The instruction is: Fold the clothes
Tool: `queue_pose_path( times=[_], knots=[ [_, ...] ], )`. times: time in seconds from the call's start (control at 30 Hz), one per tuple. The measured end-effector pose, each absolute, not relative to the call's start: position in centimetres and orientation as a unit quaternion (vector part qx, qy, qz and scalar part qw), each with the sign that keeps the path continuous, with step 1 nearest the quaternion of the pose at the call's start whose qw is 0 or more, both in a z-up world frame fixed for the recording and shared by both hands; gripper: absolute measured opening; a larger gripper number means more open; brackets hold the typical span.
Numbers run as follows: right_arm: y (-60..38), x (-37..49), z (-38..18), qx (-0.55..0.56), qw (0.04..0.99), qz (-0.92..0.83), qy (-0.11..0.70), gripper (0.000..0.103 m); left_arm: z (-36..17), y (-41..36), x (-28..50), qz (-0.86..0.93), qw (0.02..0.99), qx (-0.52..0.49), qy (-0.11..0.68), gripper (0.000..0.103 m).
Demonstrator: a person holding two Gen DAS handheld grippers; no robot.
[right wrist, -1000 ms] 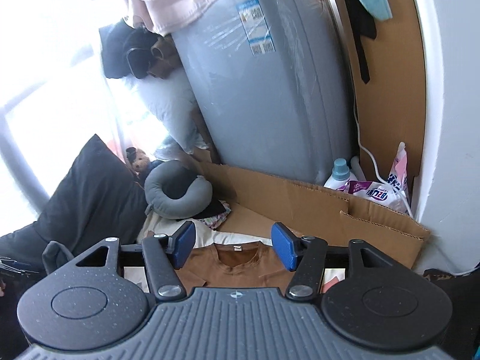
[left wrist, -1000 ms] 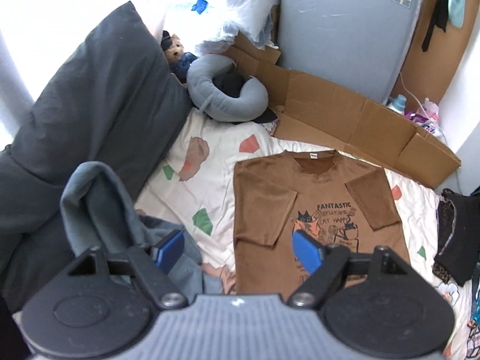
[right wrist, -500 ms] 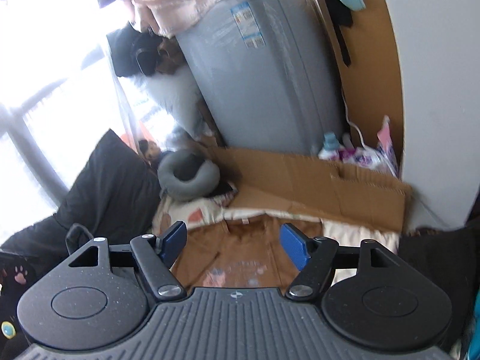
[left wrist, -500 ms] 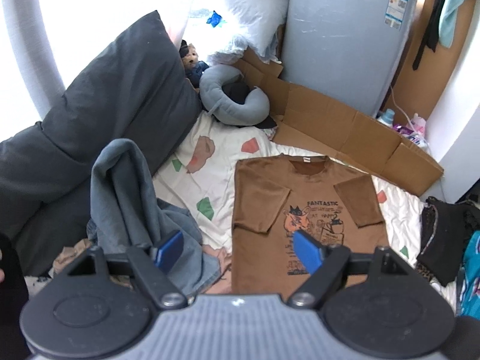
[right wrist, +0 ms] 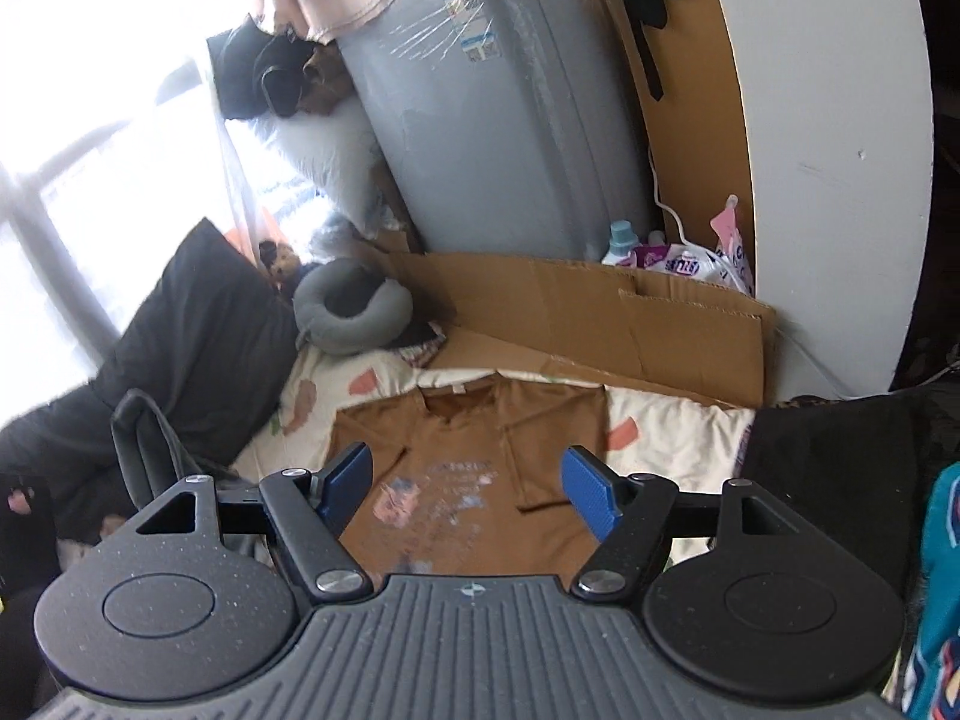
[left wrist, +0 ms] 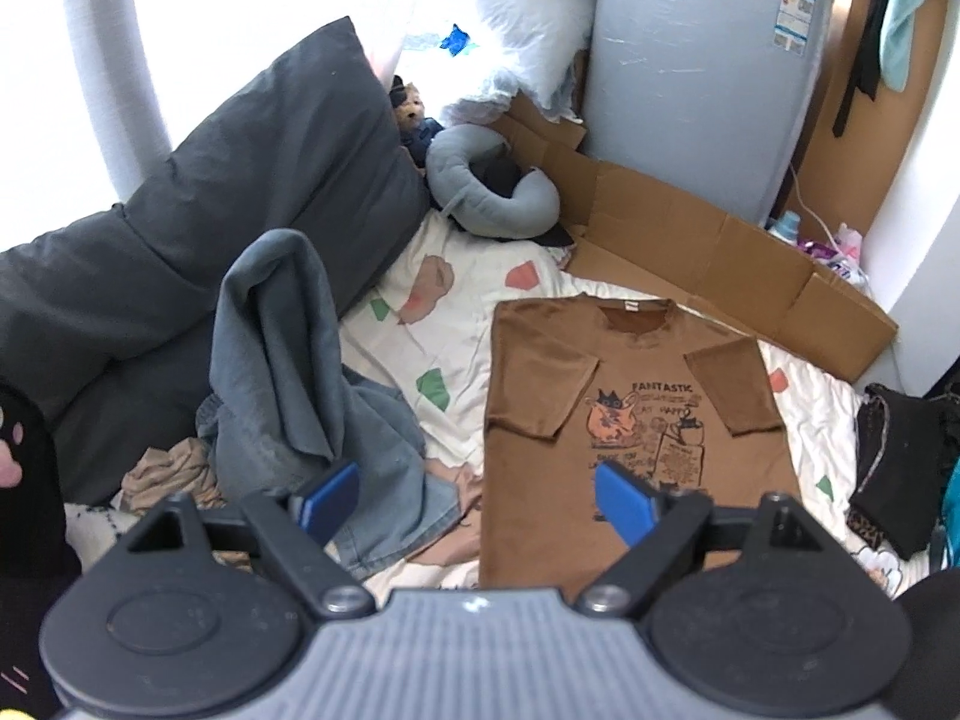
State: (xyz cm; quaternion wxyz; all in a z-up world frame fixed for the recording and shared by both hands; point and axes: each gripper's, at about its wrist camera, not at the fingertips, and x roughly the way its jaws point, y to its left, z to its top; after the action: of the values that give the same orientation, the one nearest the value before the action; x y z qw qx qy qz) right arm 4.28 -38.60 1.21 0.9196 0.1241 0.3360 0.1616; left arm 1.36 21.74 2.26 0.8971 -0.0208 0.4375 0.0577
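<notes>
Nearby, grey garment (left wrist: 282, 360) beside T-shirt (left wrist: 630, 420).

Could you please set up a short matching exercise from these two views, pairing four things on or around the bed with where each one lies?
Things:
1. brown T-shirt
2. grey neck pillow
3. grey-blue garment
4. flattened cardboard

Places:
A. heaped against the dark cushion
B. spread flat on the patterned sheet, sleeves folded in
C. along the foot of the tall grey appliance
D. beside the small teddy bear, at the cushion's far end

Pairs: 1-B, 2-D, 3-A, 4-C
</notes>
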Motion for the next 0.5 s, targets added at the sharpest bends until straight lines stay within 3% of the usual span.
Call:
queue_pose_path(
  times=[0.5],
  knots=[
    [-39.6,0.8,-6.7,0.097,0.914,0.146,0.365,0.075,-4.8,22.5,-1.3,0.068,0.903,-0.054,0.421,0.088]
  ],
)
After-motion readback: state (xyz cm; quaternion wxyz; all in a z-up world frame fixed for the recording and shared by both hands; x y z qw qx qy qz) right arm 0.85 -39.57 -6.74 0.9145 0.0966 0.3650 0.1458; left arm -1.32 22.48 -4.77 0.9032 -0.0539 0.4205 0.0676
